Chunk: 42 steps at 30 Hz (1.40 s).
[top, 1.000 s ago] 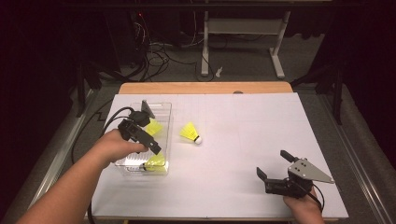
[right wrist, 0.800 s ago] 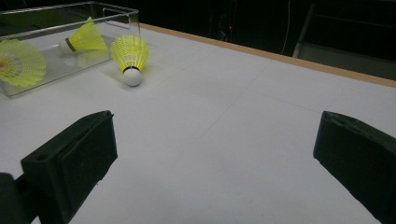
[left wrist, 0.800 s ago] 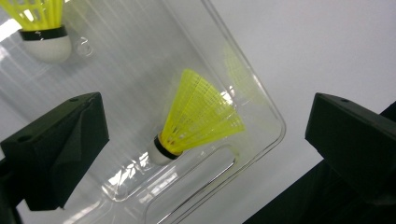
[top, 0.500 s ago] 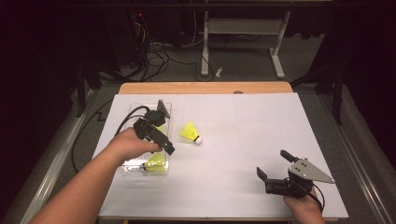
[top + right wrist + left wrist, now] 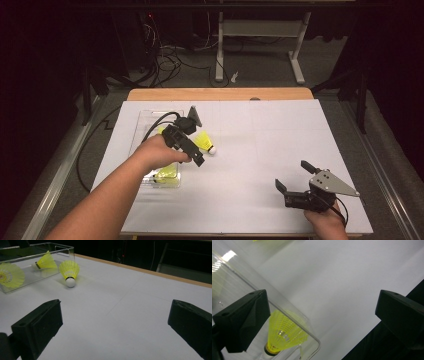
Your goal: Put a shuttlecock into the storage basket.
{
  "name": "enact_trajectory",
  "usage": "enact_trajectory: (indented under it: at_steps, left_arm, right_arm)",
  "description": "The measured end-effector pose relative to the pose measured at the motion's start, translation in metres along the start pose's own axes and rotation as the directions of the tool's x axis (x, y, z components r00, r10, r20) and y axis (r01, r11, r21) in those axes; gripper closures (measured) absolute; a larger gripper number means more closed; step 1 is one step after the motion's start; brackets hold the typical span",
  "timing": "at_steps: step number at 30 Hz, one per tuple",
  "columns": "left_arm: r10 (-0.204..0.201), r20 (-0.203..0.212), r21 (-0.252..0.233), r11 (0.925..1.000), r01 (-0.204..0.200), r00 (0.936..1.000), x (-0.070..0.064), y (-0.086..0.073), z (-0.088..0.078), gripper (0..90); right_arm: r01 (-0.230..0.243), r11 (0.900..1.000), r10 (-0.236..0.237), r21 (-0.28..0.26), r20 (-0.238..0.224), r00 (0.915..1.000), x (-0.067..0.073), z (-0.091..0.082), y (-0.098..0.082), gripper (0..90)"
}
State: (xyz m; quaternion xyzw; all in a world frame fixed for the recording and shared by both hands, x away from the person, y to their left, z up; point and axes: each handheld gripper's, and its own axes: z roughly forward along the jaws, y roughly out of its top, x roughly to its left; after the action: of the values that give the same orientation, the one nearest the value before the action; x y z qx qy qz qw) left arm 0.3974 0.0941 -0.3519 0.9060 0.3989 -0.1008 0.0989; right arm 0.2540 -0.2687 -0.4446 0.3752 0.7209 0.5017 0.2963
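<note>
A loose yellow shuttlecock [image 5: 204, 142] [image 5: 69, 271] with a white cork lies on the white table just right of a clear plastic tray [image 5: 145, 117] [image 5: 65, 249]. Two more yellow shuttlecocks lie inside the tray, one at its near end [image 5: 165, 174] [image 5: 284, 332] [image 5: 10, 275] and one farther back [image 5: 46, 262]. My left gripper [image 5: 186, 145] [image 5: 322, 305] hovers open above the tray's right edge, between the tray and the loose shuttlecock, with nothing between its jaws. My right gripper [image 5: 294, 176] [image 5: 115, 307] rests open and empty near the table's front right.
The white table sheet [image 5: 270, 135] spreads wide between the two grippers. A wooden strip [image 5: 220, 94] runs along the far edge. Beyond it are a dark floor, cables and a desk frame [image 5: 260, 30]. The left gripper's cable [image 5: 157, 120] loops over the tray.
My left gripper has moved right, from over the tray's middle to its right edge near the loose shuttlecock. The right gripper has stayed put.
</note>
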Motion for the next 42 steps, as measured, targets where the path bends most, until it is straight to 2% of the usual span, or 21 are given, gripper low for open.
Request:
enact_trajectory:
  at_steps: [6, 17, 27, 34, 37, 39, 42]
  left_arm:
    - [0.015, 0.006, 0.003, 0.9999, -0.015, 0.9999, -0.007, 0.010, 0.003, 0.9]
    - [0.001, 0.009, -0.017, 0.9999, -0.001, 1.0000, -0.001, 0.031, 0.001, 3.1]
    - [0.000, 0.014, -0.011, 0.9999, 0.000, 0.9999, 0.004, 0.054, 0.005, 5.4]
    - [-0.023, 0.006, -0.007, 0.9997, 0.023, 0.9997, 0.018, 0.070, 0.016, 7.5]
    - [-0.040, -0.013, -0.009, 0.9992, 0.040, 0.9991, 0.026, 0.074, 0.020, 10.9]
    - [-0.052, -0.003, -0.023, 0.9984, 0.052, 0.9986, 0.032, 0.075, 0.022, 12.2]
    - [-0.055, 0.000, -0.012, 0.9984, 0.055, 0.9985, 0.039, 0.078, 0.026, 15.3]
  right_arm:
    - [-0.005, 1.000, 0.005, -0.001, 0.001, 1.0000, 0.000, -0.001, 0.000, 0.2]
    - [-0.008, 1.000, 0.008, -0.004, 0.002, 1.0000, -0.001, -0.001, 0.000, 0.2]
    - [-0.009, 1.000, 0.009, 0.000, 0.000, 1.0000, -0.002, -0.001, 0.000, 0.2]
    - [-0.009, 1.000, 0.009, 0.001, 0.001, 1.0000, -0.003, -0.001, 0.000, 0.2]
    - [-0.006, 1.000, 0.006, 0.001, -0.002, 1.0000, -0.003, -0.001, -0.001, 0.2]
    - [-0.007, 1.000, 0.007, 0.002, -0.004, 1.0000, -0.003, 0.000, -0.001, 0.2]
    - [-0.007, 1.000, 0.007, 0.004, -0.006, 1.0000, -0.003, 0.000, -0.001, 0.2]
